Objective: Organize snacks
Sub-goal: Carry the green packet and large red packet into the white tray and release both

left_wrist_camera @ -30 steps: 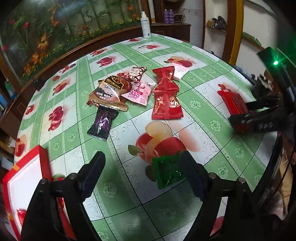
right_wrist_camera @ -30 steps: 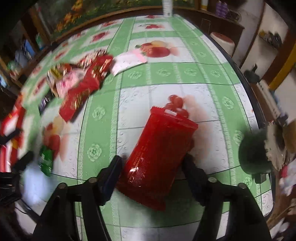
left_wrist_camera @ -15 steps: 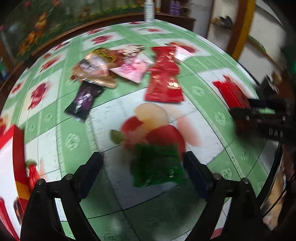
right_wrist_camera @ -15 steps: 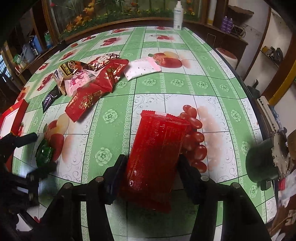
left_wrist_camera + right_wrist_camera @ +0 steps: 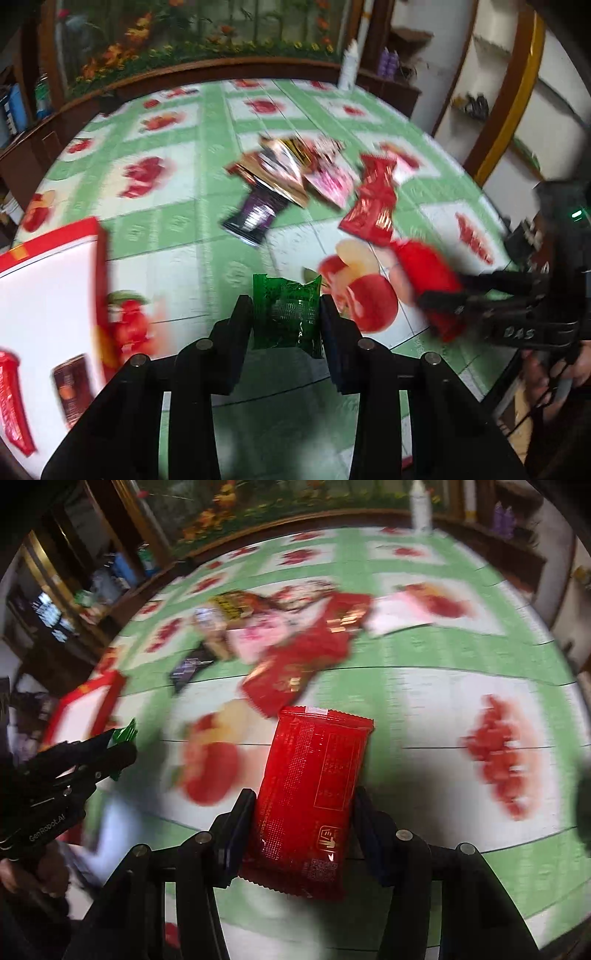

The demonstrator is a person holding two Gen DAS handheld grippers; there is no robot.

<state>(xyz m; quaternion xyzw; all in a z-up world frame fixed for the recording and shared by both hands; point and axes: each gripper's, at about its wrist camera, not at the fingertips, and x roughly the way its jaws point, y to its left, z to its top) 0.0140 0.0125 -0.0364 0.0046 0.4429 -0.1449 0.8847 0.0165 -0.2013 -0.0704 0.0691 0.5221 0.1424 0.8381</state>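
1. The left gripper (image 5: 286, 317) is closing, its fingers pinching a small green snack packet (image 5: 286, 314) above the green fruit-print tablecloth (image 5: 166, 206).
2. The right gripper (image 5: 304, 823) is closing, clamping a red snack packet (image 5: 312, 786) by its sides.
3. At twelve o'clock from both, a heap of loose snack packets (image 5: 314, 177) lies on the cloth.
4. A red-rimmed box (image 5: 48, 280) sits at nine o'clock from the green packet.

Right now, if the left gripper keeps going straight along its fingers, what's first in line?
Left gripper, closing on the green snack packet, points down at bare tablecloth before the purple packet; it probably meets that. Depth unclear.
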